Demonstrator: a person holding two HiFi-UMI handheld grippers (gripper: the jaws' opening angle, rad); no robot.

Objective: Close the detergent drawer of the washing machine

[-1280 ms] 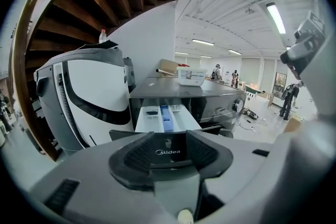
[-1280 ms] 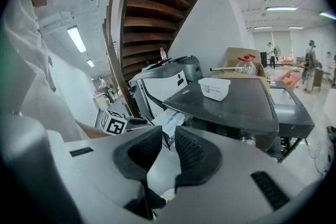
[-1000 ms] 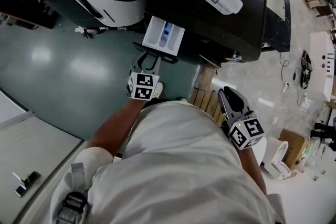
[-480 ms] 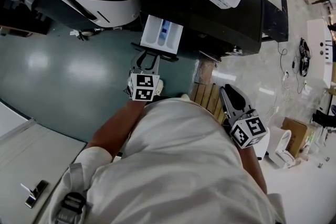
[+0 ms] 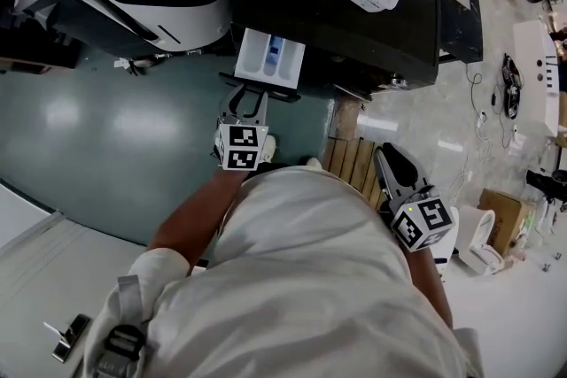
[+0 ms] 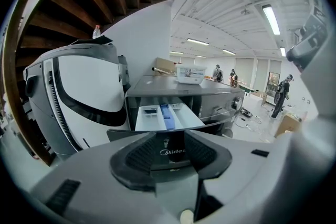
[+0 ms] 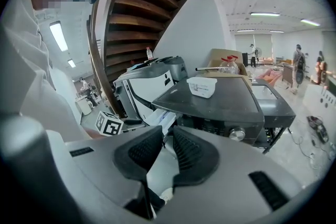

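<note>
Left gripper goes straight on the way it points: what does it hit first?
The dark front panel of the detergent drawer, showing right ahead between the jaws of the left gripper. Gap looks small; depth unclear. The jaws have just been closing slightly but stand apart, not pressing on it.

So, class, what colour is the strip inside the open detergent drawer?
The strip is blue, clearest in the left gripper view.
</note>
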